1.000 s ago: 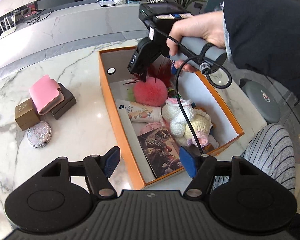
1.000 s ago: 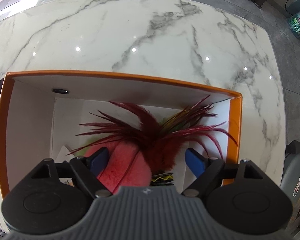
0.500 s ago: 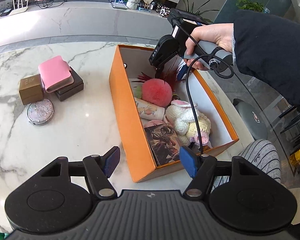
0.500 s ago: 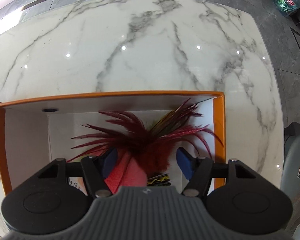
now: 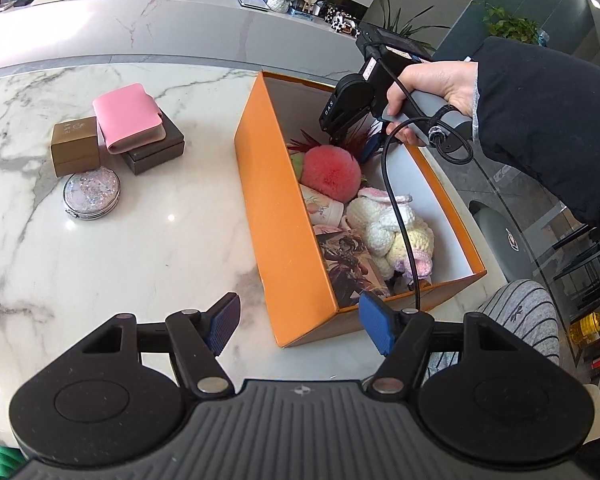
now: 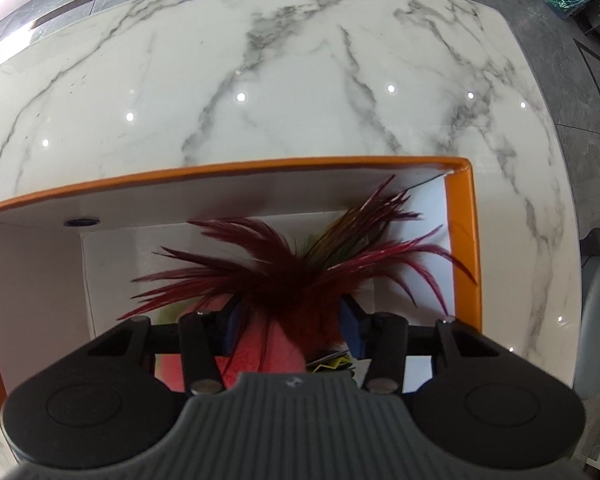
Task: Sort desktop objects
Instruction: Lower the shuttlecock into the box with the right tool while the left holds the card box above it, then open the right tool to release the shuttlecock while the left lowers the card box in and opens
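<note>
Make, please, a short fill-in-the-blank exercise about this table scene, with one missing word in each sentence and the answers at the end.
1. The pink wallet lies on top of a dark ____.
2. The red feathers stand between the closing jaws of the ____ gripper.
3. The crocheted doll lies inside the ____ box.
4. The round glitter compact rests on the marble ____.

Missing words: box; right; orange; table
</note>
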Action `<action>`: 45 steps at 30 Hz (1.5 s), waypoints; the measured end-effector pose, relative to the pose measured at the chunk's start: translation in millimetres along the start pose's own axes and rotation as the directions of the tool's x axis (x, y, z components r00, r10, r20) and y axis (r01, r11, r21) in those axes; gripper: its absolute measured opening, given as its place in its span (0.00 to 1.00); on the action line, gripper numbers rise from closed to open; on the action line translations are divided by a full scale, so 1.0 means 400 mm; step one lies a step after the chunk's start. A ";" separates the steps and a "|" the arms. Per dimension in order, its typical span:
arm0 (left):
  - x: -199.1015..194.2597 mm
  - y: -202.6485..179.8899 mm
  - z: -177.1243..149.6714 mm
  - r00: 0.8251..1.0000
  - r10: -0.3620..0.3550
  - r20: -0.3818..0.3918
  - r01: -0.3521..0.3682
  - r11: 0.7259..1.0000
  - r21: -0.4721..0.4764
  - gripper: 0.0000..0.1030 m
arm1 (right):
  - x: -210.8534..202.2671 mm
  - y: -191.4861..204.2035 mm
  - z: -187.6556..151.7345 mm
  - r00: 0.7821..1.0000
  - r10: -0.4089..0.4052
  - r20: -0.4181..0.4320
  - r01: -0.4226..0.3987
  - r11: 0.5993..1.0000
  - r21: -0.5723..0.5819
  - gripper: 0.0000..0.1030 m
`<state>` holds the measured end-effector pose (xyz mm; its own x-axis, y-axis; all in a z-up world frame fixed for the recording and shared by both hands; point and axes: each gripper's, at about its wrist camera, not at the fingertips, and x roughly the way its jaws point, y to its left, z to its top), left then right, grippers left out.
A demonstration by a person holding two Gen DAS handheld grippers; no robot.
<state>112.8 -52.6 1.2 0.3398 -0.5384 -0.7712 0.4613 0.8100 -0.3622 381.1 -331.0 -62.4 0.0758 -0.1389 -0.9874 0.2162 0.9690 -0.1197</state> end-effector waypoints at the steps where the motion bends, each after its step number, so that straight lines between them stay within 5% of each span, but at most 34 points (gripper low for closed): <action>1: 0.001 -0.003 0.000 1.000 -0.004 -0.001 0.004 1.000 0.004 0.75 | -0.001 0.000 0.002 1.000 -0.006 0.014 0.006 1.000 0.001 0.47; 10: 0.016 -0.019 -0.009 1.000 -0.014 -0.024 0.015 0.999 0.032 0.75 | 0.060 0.040 -0.004 0.990 -0.107 0.090 0.110 0.993 -0.036 0.48; 11: 0.019 -0.017 -0.009 1.000 -0.012 -0.025 0.013 1.000 0.026 0.75 | 0.059 0.037 -0.004 0.991 -0.098 0.097 0.102 0.994 -0.042 0.43; 13: 0.024 -0.011 -0.008 1.000 -0.015 -0.024 0.016 1.000 0.015 0.75 | 0.060 0.029 -0.010 0.991 -0.088 0.104 0.095 0.994 -0.059 0.11; 16: 0.029 -0.006 -0.004 0.999 -0.048 0.020 0.048 0.999 0.000 0.75 | 0.055 0.008 -0.025 0.988 -0.059 0.145 0.071 0.995 -0.077 0.04; 22: 0.056 -0.024 0.022 0.985 -0.068 0.156 0.070 0.998 -0.005 0.75 | 0.009 -0.049 -0.067 0.969 0.067 0.237 -0.056 0.997 -0.051 0.03; 29: 0.101 -0.081 0.058 0.992 -0.026 0.124 0.018 0.997 0.071 0.75 | -0.041 -0.100 -0.135 0.927 0.225 0.301 -0.211 0.974 -0.079 0.03; 45: 0.157 -0.147 0.114 0.992 0.091 0.087 -0.100 0.989 0.106 0.75 | -0.101 -0.188 -0.309 0.864 0.266 0.427 -0.198 0.960 -0.198 0.02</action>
<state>144.3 -144.7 -2.1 0.4506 -0.4802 -0.7526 0.5089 0.8308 -0.2254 241.6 -372.8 -26.1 0.5389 0.0509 -0.8409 -0.0006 0.9982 0.0601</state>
